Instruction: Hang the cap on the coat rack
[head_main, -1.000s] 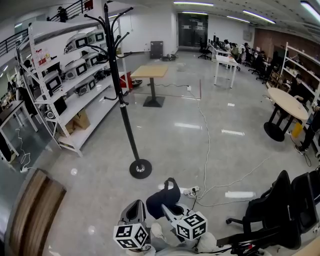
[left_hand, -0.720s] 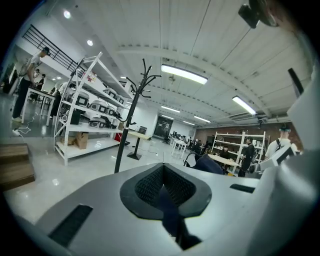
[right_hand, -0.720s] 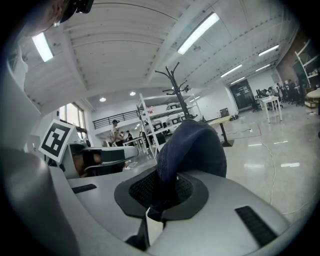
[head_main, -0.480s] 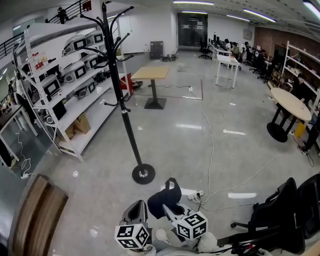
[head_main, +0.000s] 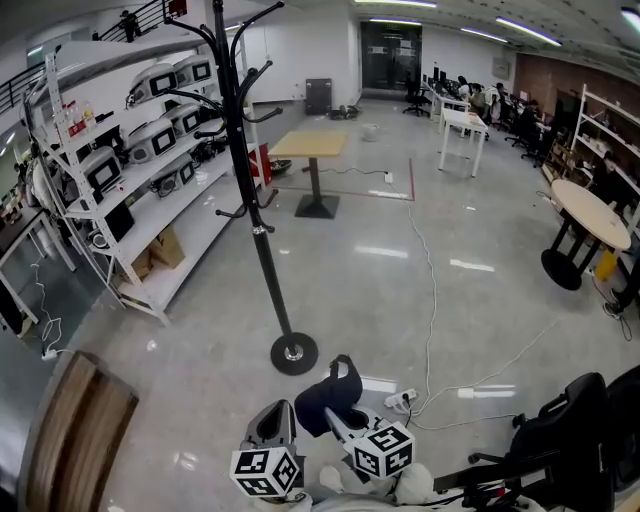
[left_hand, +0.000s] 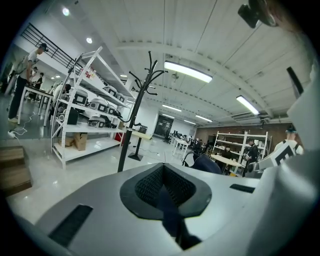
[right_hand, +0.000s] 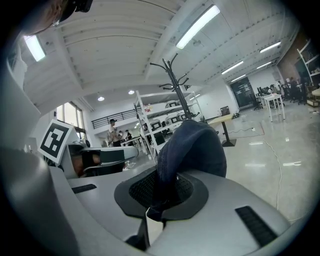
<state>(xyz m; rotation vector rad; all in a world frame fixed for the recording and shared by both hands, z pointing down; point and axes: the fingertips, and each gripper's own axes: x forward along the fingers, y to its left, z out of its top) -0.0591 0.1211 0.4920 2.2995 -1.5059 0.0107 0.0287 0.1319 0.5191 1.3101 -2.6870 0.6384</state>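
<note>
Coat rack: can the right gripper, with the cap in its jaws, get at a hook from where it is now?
Probably not yet. The right gripper is shut on the cap, and only bare floor lies before the coat rack, but its hooks stand well above and apart.

We find the coat rack (head_main: 260, 230) standing on the floor (head_main: 400, 300) ahead, shelves (head_main: 120, 160) to its left, a table (head_main: 310, 143) behind it, and the cap (head_main: 322, 405) near its base, nearest us.
</note>
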